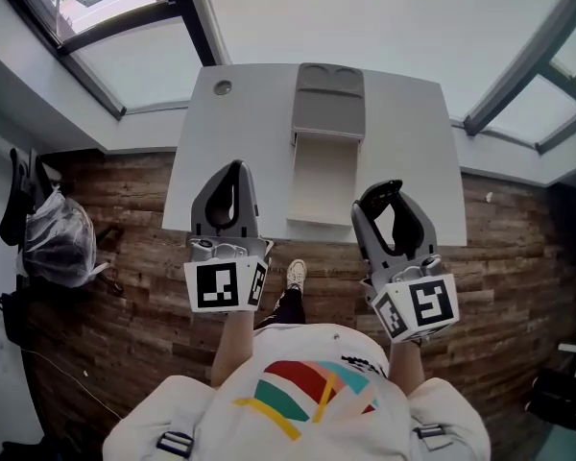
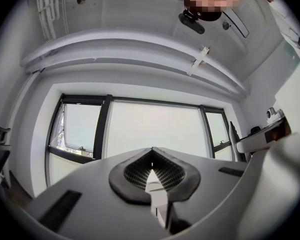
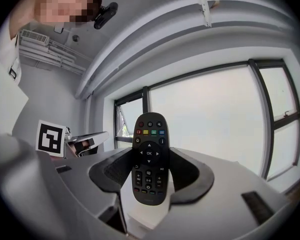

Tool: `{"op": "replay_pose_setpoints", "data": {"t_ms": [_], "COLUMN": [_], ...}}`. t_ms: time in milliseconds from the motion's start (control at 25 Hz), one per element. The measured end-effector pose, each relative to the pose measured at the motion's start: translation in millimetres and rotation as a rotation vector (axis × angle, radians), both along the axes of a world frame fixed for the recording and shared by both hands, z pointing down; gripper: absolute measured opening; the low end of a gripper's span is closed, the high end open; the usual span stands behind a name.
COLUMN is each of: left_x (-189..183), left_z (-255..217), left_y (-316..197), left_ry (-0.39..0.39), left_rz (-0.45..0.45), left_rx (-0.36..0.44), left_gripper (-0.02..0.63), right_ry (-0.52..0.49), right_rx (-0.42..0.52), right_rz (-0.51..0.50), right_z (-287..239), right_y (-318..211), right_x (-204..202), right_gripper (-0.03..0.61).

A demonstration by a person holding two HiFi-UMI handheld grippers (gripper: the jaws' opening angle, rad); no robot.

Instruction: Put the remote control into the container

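**Right gripper (image 1: 390,200) holds the remote short of the container**

Right gripper has its 2 jaws clamped on the remote control (image 3: 149,166), gripping the lower half of its body between the dark pads. Left gripper (image 2: 151,171) has its jaws pressed together with nothing between them. It hangs at the near left of the tabletop (image 1: 413,142).

The step in hand looks like the carry. The remote control is up in the air at the near right edge of the tabletop. The container (image 1: 328,113) lies flat at the centre, its grey part far and its pale part nearer, and no view shows anything lying in it.

The remote control's long axis runs along the jaws. Its end with the row of 4 coloured keys sticks out past the fingertips, towards the far windows, and its button face is turned back to the gripper's camera.

The next move probably calls for swinging the right gripper left and farther in, then tipping it down over the container before the jaws part.
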State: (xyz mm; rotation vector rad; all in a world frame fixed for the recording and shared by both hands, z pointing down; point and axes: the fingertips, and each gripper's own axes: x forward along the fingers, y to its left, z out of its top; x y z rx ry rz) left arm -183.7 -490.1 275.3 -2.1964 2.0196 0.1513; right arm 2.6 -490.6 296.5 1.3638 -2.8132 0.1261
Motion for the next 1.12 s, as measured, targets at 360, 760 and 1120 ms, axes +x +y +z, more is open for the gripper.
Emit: {"op": "replay_pose_setpoints", "data": {"t_ms": [360, 760, 1120], "left_x": [-16.5, -19.2, -18.6], "left_z": [21.7, 59.6, 105.6], "left_y": [-86.6, -138.2, -156.5], "left_ry": [-0.003, -0.006, 0.0], "left_rz": [0.103, 0.105, 0.059], "left_rx": [-0.036, -0.136, -0.232], "left_gripper": [0.008, 0.008, 0.008], "right_ry": [0.048, 0.111, 0.238], "right_rx": [-0.076, -0.249, -0.395], "right_rz": [0.069, 0.086, -0.026], "right_z": [27.8, 82.0, 150.9], "right_y": [-81.0, -128.5, -144.9], "right_x": [-22.4, -24.6, -42.4], "right_gripper": [0.235, 0.234, 0.233]}}
